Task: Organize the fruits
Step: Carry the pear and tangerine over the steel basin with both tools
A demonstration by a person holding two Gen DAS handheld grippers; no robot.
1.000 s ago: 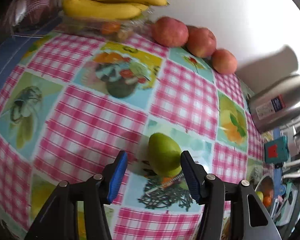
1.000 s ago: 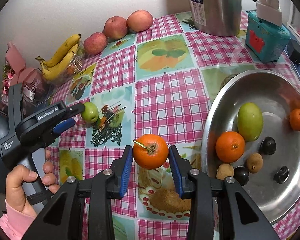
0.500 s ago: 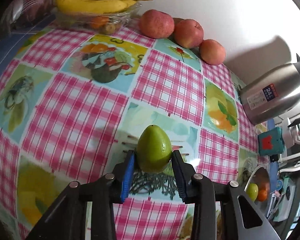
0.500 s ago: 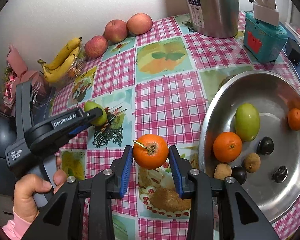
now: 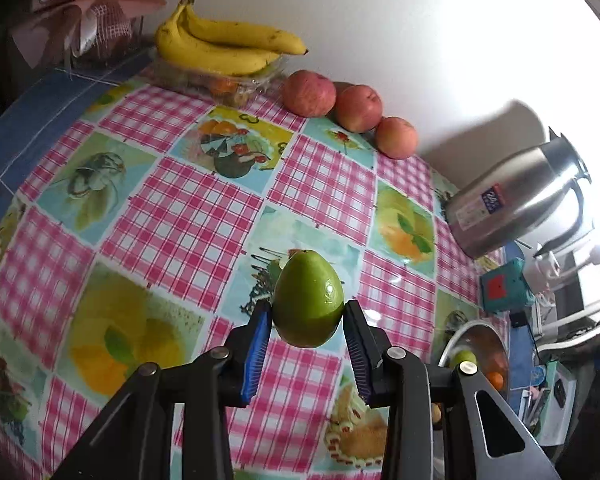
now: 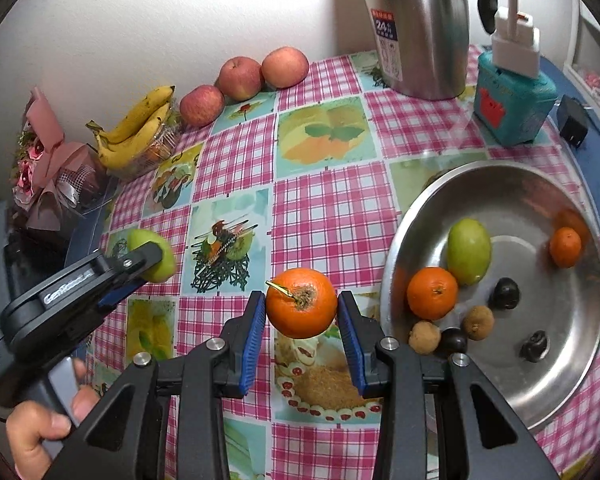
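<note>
While the left gripper (image 5: 307, 322) clamps a smooth green pear-shaped fruit (image 5: 308, 298) above the checked tablecloth (image 5: 180, 216) and the right gripper (image 6: 301, 320) grips a round orange (image 6: 301, 308), both should travel level to the steel bowl (image 6: 556, 396) and open only low inside it.

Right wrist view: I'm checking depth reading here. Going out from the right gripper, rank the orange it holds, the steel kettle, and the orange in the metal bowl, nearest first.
1. Held orange, between the right gripper pads.
2. Orange in the metal bowl, just right, near the bowl's left rim.
3. Steel kettle, far back by the wall.
</note>
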